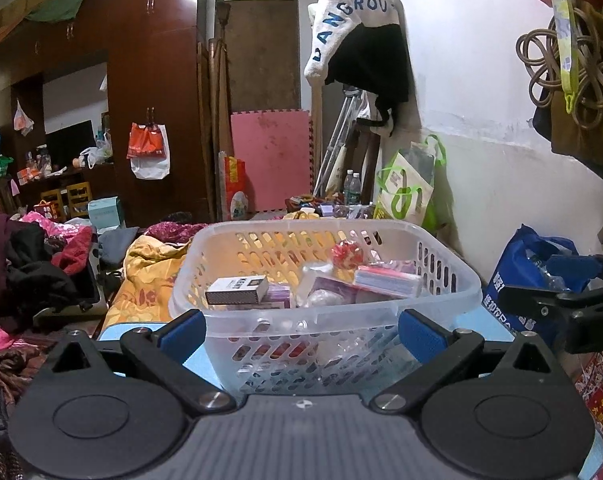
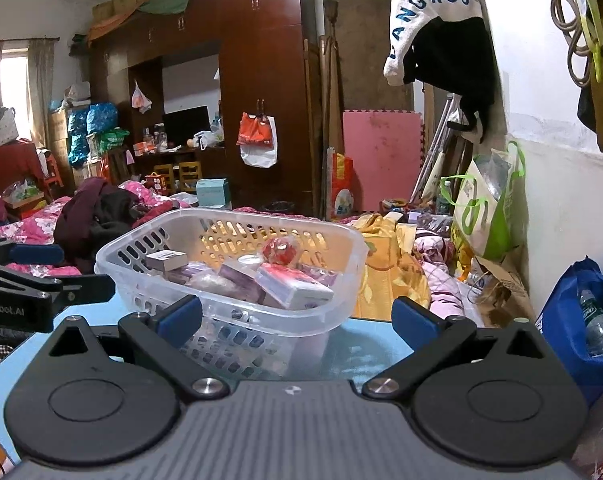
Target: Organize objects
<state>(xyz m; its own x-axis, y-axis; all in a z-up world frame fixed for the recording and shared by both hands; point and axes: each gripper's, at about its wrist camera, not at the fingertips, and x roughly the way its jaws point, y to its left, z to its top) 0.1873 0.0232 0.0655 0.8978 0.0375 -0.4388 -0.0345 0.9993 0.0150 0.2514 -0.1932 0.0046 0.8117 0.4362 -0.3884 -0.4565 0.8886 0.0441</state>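
A clear plastic basket [image 1: 445,296] [image 2: 341,308] stands on a light blue table top [image 2: 365,344]. Inside lie several small packets: a grey and white box [image 1: 237,289] [image 2: 166,260], a red and white packet [image 1: 387,281] [image 2: 297,288], a purple packet [image 2: 241,280] and a red patterned ball [image 1: 347,255] [image 2: 280,249]. My left gripper [image 1: 301,332] is open just in front of the basket's near wall, holding nothing. My right gripper [image 2: 297,318] is open too, facing the basket's right corner, with nothing between its fingers. Each gripper shows at the edge of the other's view.
A blue bag [image 1: 537,276] [image 2: 581,320] with a water bottle stands right of the table by the white wall. A yellow blanket [image 1: 149,276] [image 2: 393,264] and piled clothes [image 1: 29,264] lie on the bed behind. A green and white bag [image 2: 485,212] leans on the wall.
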